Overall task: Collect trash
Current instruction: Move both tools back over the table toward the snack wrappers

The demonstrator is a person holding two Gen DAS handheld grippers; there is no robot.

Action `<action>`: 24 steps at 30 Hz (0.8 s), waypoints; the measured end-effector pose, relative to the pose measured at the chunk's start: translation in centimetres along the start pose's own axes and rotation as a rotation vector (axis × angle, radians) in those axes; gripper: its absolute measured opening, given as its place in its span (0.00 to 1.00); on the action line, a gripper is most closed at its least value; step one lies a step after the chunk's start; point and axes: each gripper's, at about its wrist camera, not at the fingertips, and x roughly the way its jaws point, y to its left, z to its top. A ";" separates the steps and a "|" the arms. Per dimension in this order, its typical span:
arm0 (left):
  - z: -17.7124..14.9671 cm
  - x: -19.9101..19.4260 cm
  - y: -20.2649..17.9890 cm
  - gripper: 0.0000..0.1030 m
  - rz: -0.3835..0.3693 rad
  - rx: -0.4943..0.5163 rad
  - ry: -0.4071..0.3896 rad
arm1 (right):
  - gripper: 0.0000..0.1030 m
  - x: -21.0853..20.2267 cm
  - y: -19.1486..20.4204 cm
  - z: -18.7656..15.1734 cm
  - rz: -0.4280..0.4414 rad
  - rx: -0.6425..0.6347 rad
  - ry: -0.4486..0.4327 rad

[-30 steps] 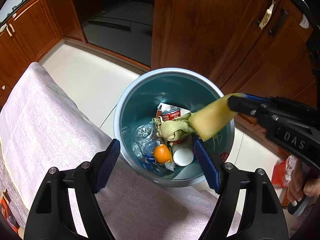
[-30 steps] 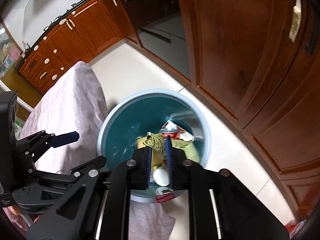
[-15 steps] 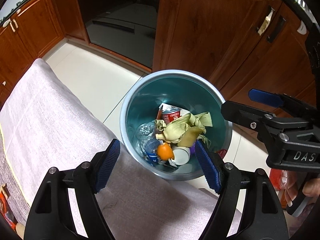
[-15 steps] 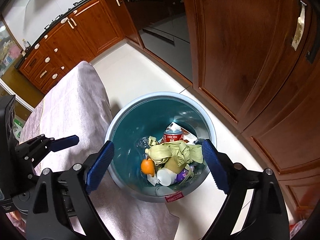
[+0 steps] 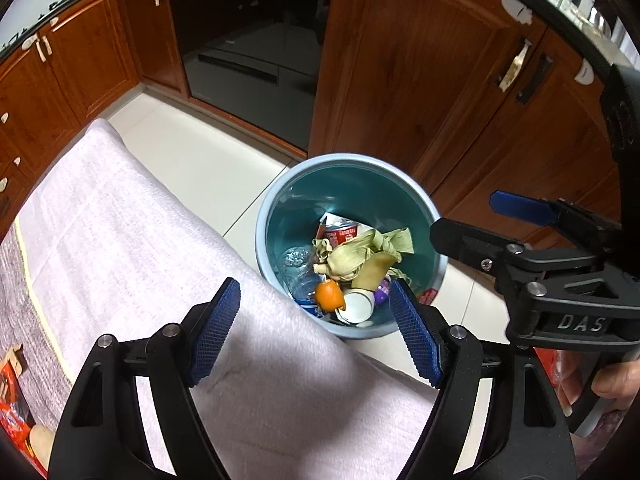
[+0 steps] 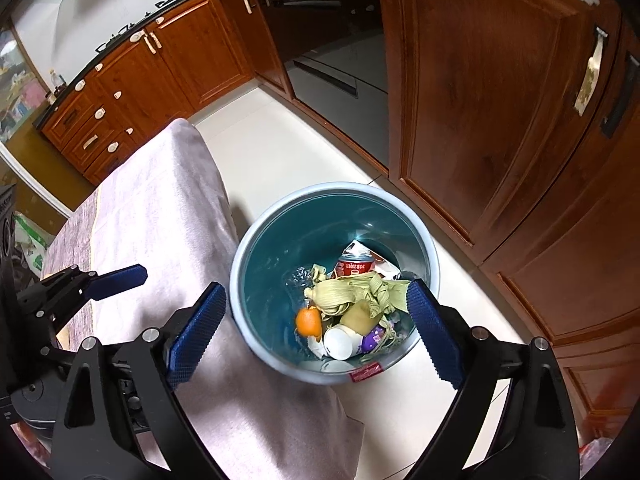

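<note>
Right gripper: blue ribbed pads spread wide, jaws just been opening, nothing between them, nothing touched. Poised above the near rim of the bin, pointing steeply down into it.

Left gripper: pads wide apart, empty, above the edge of the cloth-covered table, with the bin just past the fingertips. Raised lettering "DAS" legible on the body of the right gripper as seen from the left wrist view; fingers of a hand wrapped on its handle at the far right.

Bin: round, pale blue rim, teal inside, standing on the pale tiled floor just beside the table's draped corner. Small red label on the outer near wall; print too small to read.

Contents of bin, lying loose below both grippers and clear of them:
- corn husk, pale green-yellow, on top of the heap, nearest the right-hand pad of the right gripper
- orange peel, at the left of the heap
- white cup, on its side, mouth toward the camera
- small purple item, unclear what
- clear plastic bottle, crumpled
- red can, white lettering, not legible

Beyond: brown wooden cabinets, dark oven front.
</note>
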 end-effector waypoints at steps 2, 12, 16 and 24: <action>-0.4 -1.1 0.3 0.76 -0.004 -0.009 -0.014 | 0.86 -0.5 0.5 -0.2 -0.003 -0.010 -0.002; -4.7 -6.8 3.0 0.96 0.038 -0.073 -0.092 | 0.90 -2.6 5.3 -2.2 0.018 -0.064 0.008; -7.6 -9.4 6.5 0.96 0.068 -0.146 -0.112 | 0.90 -2.5 9.2 -3.1 0.044 -0.113 0.038; -14.6 -14.2 16.3 0.96 0.175 -0.350 -0.134 | 0.90 -2.2 18.5 -4.8 0.122 -0.240 0.071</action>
